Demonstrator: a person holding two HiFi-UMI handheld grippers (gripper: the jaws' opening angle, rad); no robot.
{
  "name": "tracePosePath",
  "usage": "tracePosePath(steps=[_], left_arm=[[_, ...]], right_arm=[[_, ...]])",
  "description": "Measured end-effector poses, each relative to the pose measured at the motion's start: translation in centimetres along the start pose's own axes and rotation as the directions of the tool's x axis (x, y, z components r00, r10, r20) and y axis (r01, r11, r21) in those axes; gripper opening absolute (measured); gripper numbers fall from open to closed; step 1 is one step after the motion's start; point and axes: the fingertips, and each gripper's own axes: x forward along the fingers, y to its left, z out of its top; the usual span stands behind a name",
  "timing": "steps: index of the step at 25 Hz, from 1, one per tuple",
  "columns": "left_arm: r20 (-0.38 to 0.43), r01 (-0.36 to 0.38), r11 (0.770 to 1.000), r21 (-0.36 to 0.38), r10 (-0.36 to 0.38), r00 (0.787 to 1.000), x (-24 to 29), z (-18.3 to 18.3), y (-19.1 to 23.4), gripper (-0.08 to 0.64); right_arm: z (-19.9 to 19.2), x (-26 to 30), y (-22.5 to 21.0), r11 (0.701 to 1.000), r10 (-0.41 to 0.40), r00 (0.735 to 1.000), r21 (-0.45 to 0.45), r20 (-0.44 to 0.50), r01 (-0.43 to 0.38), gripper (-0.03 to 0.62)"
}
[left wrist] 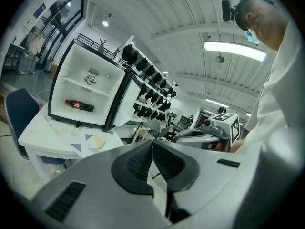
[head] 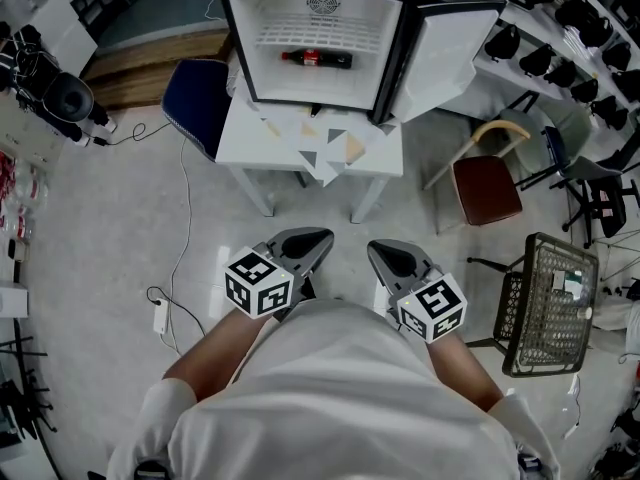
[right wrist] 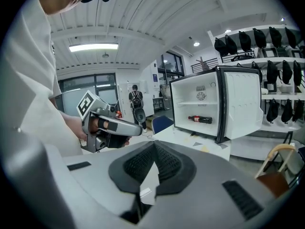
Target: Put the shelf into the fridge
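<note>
- Head view: fridge (head: 270, 13) open on white table (head: 250, 138), door (head: 450, 53) swung out on the fridge's right side as seen from the front.
- Shelf (head: 320, 36) seated across the upper fridge interior; bottle (head: 316, 59) lying on its side just below it.
- Left gripper (head: 320, 238): jaws pressed together, nothing between; well short of the fridge, left of its centre.
- Right gripper (head: 377, 251): jaws together, empty; equally far from the fridge, right of centre.
- Paper scraps (head: 325, 148) on the table just in front of the fridge.
</note>
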Motion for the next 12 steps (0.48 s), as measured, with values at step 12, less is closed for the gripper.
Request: tracePosePath(steps=[12], left_arm=[[-0.018, -0.011, 1.0, 0.022, 0.011, 1.0, 0.46, -0.42, -0.71, 0.02]], right_arm=[[-0.34, -0.79, -0.42, 1.0, -0.001, 1.0, 0.004, 0.011, 0.001, 0.008]])
